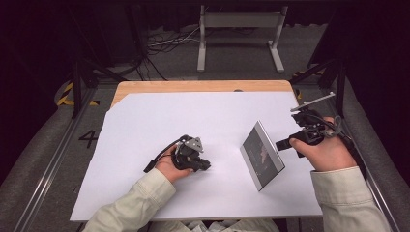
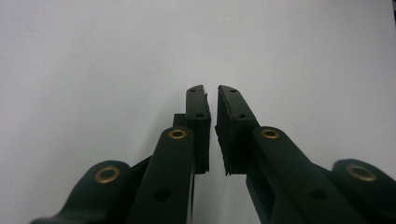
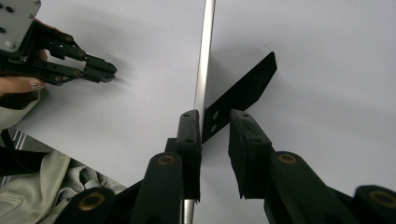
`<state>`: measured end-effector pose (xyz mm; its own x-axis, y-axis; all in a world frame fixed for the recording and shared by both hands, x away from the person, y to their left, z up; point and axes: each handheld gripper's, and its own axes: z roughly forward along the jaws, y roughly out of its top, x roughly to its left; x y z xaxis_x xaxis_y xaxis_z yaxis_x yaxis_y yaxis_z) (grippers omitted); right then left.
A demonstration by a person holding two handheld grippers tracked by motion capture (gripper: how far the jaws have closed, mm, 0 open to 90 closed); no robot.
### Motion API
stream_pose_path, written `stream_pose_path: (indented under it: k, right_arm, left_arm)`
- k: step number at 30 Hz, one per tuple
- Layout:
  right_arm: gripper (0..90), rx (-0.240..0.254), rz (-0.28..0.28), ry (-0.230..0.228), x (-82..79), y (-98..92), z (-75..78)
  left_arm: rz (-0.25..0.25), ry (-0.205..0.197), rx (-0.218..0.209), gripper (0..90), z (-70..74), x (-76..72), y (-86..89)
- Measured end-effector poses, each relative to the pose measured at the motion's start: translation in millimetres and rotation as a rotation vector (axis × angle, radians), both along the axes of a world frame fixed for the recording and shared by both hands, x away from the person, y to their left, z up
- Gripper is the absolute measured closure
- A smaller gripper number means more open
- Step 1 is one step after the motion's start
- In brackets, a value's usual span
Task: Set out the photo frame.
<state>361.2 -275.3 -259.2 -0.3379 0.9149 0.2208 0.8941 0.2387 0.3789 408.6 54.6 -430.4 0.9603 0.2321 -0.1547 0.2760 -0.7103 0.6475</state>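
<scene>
High view: a framed panel stands tilted on the white sheet, right of centre. The right gripper reaches its edge; the left gripper rests well apart on the sheet.

Left gripper view: jaws nearly together, nothing between them.

Right gripper view: the frame's metal edge sits against the left pad; the right pad stands clear, beside the black stand. The jaws are parted.

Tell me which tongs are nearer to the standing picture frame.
Right. The right tongs are at the picture frame, their jaws either side of its edge with a gap showing on one side. The left tongs rest on the white table cover, apart from the frame.
</scene>
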Motion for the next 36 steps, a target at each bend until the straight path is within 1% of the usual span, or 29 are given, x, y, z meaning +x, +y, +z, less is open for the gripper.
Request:
stream_pose_path:
  k: [2,4,7,9,11,13,15,18,19,24,36]
  right_arm:
    - [72.7,0.005,-0.012,0.012,0.5,1.8,-0.3]
    - [72.2,0.010,-0.019,0.018,0.8,3.4,-0.5]
    - [71.8,0.010,-0.018,0.026,1.5,5.9,-1.3]
    - [71.6,0.009,-0.021,0.035,2.7,8.6,-2.7]
    - [71.7,0.010,-0.023,0.035,3.3,9.6,-3.6]
    - [71.8,0.002,-0.022,0.048,5.2,12.2,-5.3]
    - [71.7,-0.001,-0.018,0.046,6.7,13.7,-7.1]
    - [71.6,0.000,-0.014,0.052,8.5,14.8,-8.8]
    - [71.6,0.007,-0.011,0.060,11.1,15.3,-11.2]
    - [71.4,0.003,-0.012,0.072,15.1,16.6,-16.3]
    - [71.1,-0.006,0.001,0.088,21.5,23.4,-28.7]
  left_arm:
    - [0.005,-0.003,-0.003,83.3,-0.2,0.2,0.5]
    - [0.007,0.002,-0.004,83.3,-0.3,0.0,0.9]
    - [0.008,-0.003,-0.001,83.2,-0.2,1.1,4.3]
    - [0.021,0.002,-0.004,83.2,-0.7,1.3,8.9]
    - [0.024,-0.001,-0.007,83.2,-0.7,1.6,9.8]
    - [0.030,-0.003,-0.009,83.2,0.0,1.8,12.5]
    - [0.032,-0.001,-0.009,83.2,0.1,1.6,12.8]
    - [0.030,-0.003,-0.010,83.2,-0.2,1.7,13.3]
    - [0.031,-0.003,-0.010,83.1,-0.2,1.7,13.6]
    - [0.038,0.001,-0.011,83.0,-0.3,1.9,15.0]
    - [0.039,-0.003,-0.012,82.3,0.0,2.0,15.6]
